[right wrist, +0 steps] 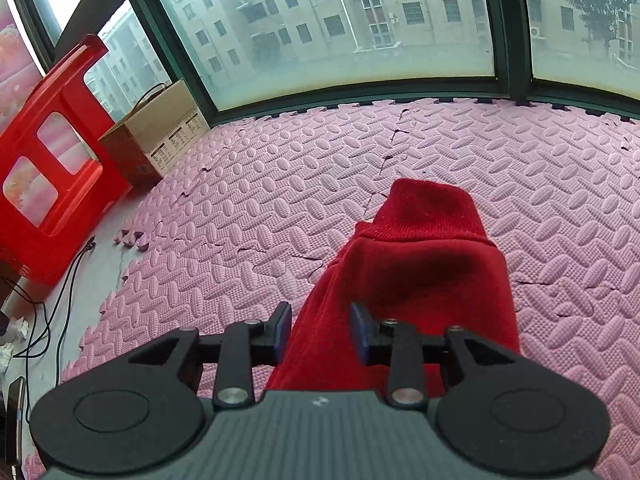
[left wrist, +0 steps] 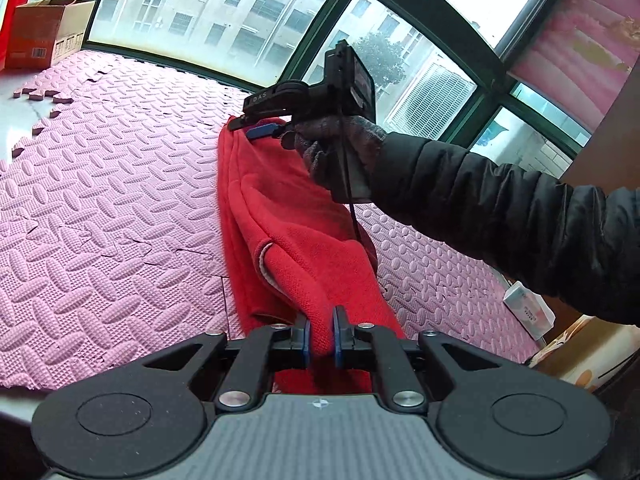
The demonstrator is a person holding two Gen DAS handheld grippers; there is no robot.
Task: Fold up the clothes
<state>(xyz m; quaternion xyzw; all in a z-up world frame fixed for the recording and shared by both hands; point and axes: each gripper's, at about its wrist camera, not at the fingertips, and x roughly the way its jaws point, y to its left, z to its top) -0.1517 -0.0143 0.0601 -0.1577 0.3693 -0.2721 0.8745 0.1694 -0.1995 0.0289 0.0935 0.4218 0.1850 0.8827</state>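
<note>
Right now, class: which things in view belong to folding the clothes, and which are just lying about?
Part of the job:
red garment
left gripper, shut on it
right gripper, open
pink foam mat underneath

Lying about:
cardboard box
red plastic stool
black cables
small white box

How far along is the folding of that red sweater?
Partly done. The red knitted sweater already lies doubled into a long narrow strip on the pink foam mat. The left gripper pinches its near end; the right gripper has open jaws at the collar end. Folding the strip shorter remains.
</note>
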